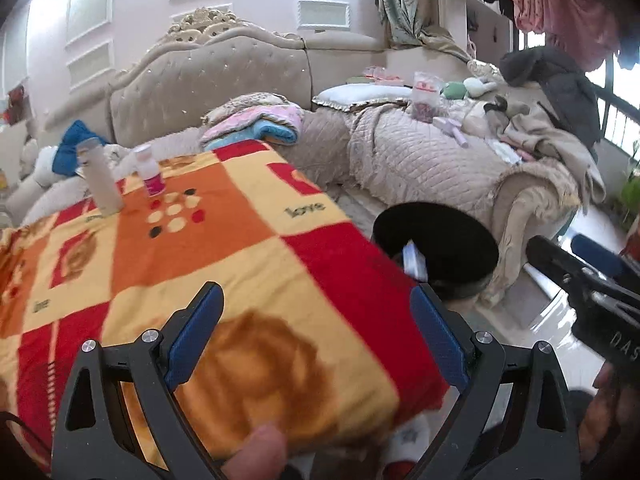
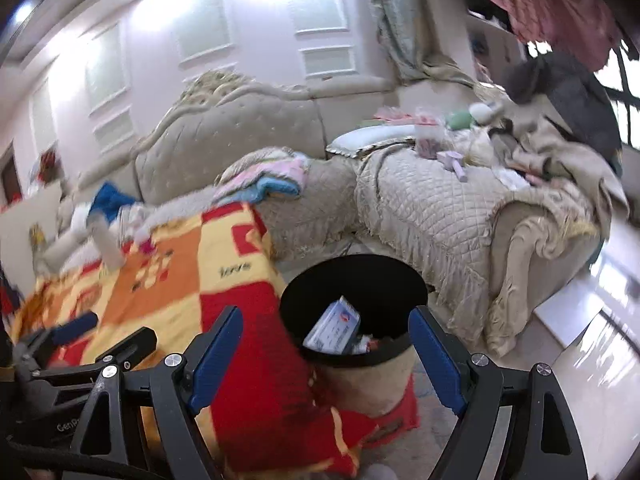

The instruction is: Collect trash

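Observation:
A black-lined trash bin (image 2: 312, 300) stands on the floor beside a table under a red, orange and yellow blanket (image 1: 224, 248). A white and blue box (image 2: 334, 326) lies inside the bin, also seen in the left wrist view (image 1: 414, 260). A tall white bottle (image 1: 100, 178) and a small bottle with a pink label (image 1: 150, 172) stand upright at the far side of the blanket. My left gripper (image 1: 316, 316) is open and empty above the blanket's near corner. My right gripper (image 2: 326, 344) is open and empty just above the bin.
A beige tufted sofa (image 1: 420, 160) with blankets, bags and clothes runs behind the table and bin. Glossy white floor (image 2: 580, 360) lies to the right. A red stool or box (image 2: 396, 416) sits under the bin. Clothes hang at upper right.

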`<state>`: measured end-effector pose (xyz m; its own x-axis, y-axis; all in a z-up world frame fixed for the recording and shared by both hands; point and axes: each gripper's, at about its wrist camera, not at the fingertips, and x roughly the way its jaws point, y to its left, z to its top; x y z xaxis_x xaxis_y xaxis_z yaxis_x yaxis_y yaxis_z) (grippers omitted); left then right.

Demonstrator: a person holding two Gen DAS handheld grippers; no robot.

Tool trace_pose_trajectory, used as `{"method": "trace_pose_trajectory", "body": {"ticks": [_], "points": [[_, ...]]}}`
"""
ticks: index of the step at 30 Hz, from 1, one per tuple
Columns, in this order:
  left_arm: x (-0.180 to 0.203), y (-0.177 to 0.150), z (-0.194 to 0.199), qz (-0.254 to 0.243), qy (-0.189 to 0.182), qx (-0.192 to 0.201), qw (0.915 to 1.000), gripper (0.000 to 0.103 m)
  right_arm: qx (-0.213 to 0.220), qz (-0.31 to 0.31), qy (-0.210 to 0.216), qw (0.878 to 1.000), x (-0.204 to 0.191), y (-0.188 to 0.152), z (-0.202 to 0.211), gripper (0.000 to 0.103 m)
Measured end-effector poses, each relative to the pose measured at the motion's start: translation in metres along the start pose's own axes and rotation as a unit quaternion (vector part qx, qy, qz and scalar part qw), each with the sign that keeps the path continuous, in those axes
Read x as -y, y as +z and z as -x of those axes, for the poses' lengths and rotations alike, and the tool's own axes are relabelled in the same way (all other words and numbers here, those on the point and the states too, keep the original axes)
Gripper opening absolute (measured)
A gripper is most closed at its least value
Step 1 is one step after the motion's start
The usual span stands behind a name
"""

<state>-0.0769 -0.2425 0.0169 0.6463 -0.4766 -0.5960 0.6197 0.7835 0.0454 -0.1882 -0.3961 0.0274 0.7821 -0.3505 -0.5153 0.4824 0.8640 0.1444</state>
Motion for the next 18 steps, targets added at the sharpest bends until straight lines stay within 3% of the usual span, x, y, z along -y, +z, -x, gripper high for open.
{"method": "trace_pose_trajectory", "body": {"ticks": [7, 13, 18], "points": [[-0.017, 0.003, 0.004, 0.008, 0.020, -0.035, 0.9992, 0.094, 0.004, 0.094, -0.061, 0.994, -0.035, -0.020, 0.023, 0.083], [-0.012, -0.012, -0.011, -0.026, 0.016, -0.047, 0.9984, 0.094, 0.006, 0.038, -0.049, 0.998, -0.017, -0.024, 0.023, 0.084], [-0.015, -0.011, -0.013, -0.019, 0.005, -0.047, 0.9987, 0.094, -0.002, 0.058, -0.064, 0.996, -0.024, -0.024, 0.018, 0.084]]}}
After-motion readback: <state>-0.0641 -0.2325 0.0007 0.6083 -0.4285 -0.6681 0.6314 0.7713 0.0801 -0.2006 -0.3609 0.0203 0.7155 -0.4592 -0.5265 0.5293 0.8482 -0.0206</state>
